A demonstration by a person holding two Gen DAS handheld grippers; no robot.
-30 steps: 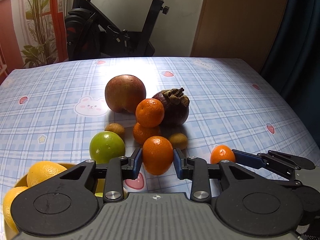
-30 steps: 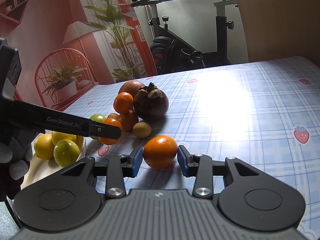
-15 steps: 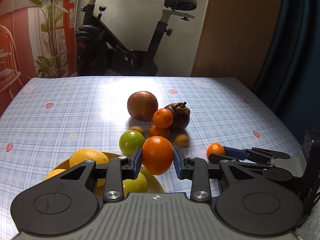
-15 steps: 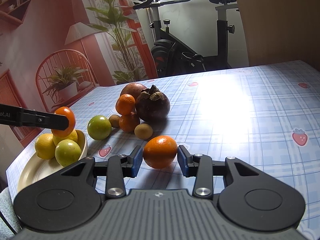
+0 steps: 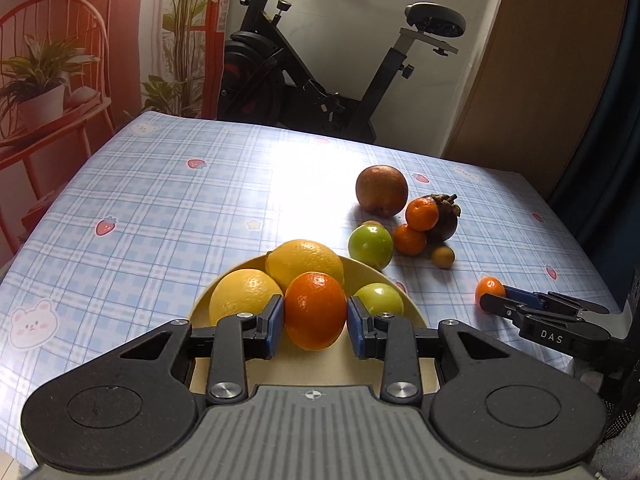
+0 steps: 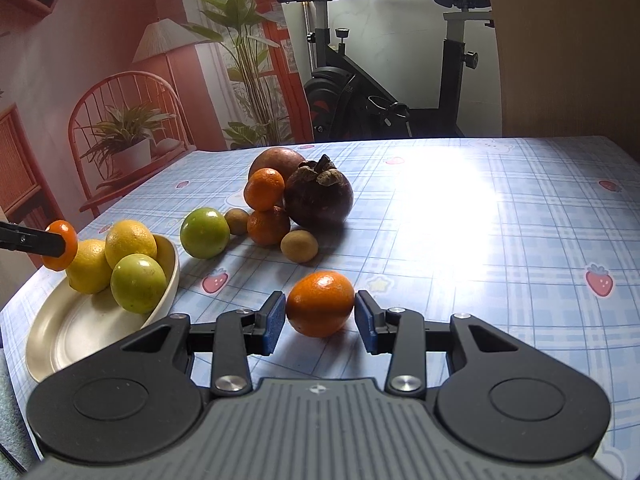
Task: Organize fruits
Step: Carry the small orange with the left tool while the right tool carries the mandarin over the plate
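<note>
A mandarin [image 5: 315, 310] is clamped in the left gripper [image 5: 315, 318] above the cream bowl [image 5: 408, 307] — it should be lowered into the bare hollow at 6 o'clock of the lemons [image 5: 304, 264], then let go. The right gripper [image 6: 320, 316] is clenched on a second mandarin [image 6: 320, 304] at table level.

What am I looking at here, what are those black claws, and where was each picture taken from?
They are two hand-held grippers, each with a camera looking along its fingers. The left gripper view shows it holding an orange above a bowl of lemons and a lime. The right gripper view shows it closed on another orange that sits on the table. Beyond lie a loose lime, oranges, small brown fruits, a mangosteen and a reddish round fruit.
</note>
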